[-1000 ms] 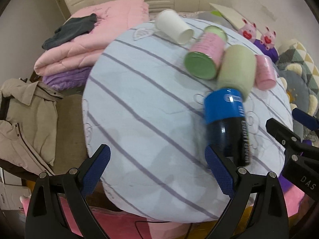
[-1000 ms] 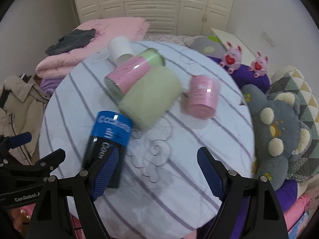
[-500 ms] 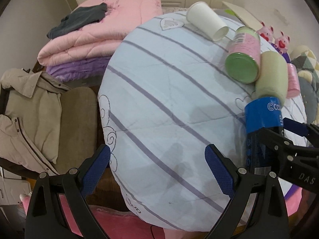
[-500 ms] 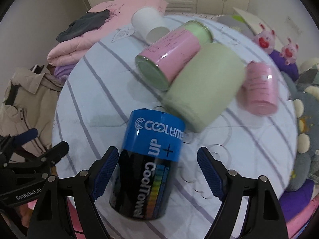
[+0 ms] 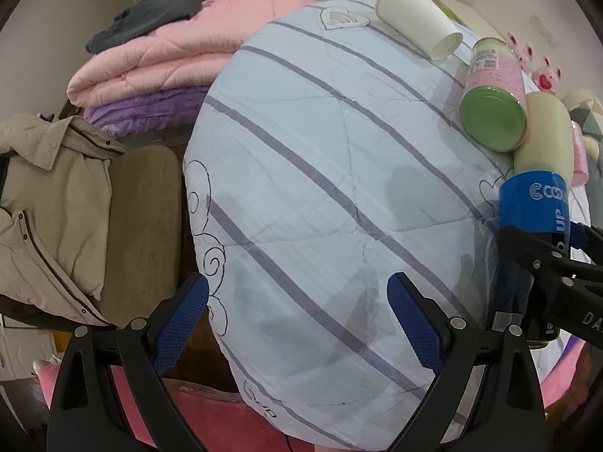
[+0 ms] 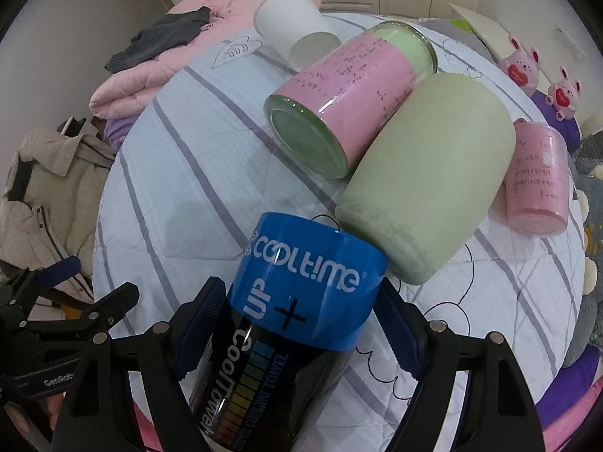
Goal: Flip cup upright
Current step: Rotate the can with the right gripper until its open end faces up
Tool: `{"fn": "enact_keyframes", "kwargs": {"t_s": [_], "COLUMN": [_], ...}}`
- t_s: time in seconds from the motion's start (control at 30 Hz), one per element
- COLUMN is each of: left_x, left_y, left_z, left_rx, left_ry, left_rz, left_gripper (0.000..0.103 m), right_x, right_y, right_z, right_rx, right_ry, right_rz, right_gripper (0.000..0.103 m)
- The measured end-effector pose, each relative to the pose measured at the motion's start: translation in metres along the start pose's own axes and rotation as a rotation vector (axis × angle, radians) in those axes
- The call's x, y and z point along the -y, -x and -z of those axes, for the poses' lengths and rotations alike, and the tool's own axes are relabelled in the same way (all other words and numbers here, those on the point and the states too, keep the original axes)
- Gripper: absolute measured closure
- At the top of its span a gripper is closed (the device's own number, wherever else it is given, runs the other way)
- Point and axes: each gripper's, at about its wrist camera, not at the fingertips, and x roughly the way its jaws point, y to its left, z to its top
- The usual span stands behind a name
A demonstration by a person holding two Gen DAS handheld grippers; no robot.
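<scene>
A blue and black cup (image 6: pixel 297 301) lies on its side on the round striped table (image 6: pixel 181 173). My right gripper (image 6: pixel 305 324) has its jaws on either side of the cup's body, close against it. The cup also shows in the left wrist view (image 5: pixel 527 233) at the right edge, with the right gripper's fingers (image 5: pixel 546 260) across it. My left gripper (image 5: pixel 297 312) is open and empty over the table's near left part (image 5: pixel 320 188).
Lying on the table: a pale green cup (image 6: pixel 426 173), a pink-labelled glass jar (image 6: pixel 346 98), a white paper cup (image 6: pixel 294 26), a small pink cup (image 6: pixel 535 180). Folded pink blankets (image 5: pixel 181 45) and a beige coat (image 5: pixel 49 203) lie to the left. Plush toys (image 6: pixel 527 71) sit at the right.
My right gripper has moved forward onto the blue and black cup and its jaws have narrowed around it. My left gripper has drifted left, away from the cups.
</scene>
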Motion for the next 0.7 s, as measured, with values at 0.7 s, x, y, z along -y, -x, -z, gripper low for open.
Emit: {"fn": "enact_keyframes", "kwargs": {"t_s": [0.7], "left_x": [0.033], "left_y": [0.037], "left_z": [0.016], "left_rx": [0.061], "left_ry": [-0.039], "left_rz": [-0.013], "left_gripper": [0.006], "right_x": [0.001], "right_y": [0.060], "right_z": [0.021], "right_rx": [0.175], "right_ry": [0.171], "right_rz": [0.124], "right_gripper": [0.028]}}
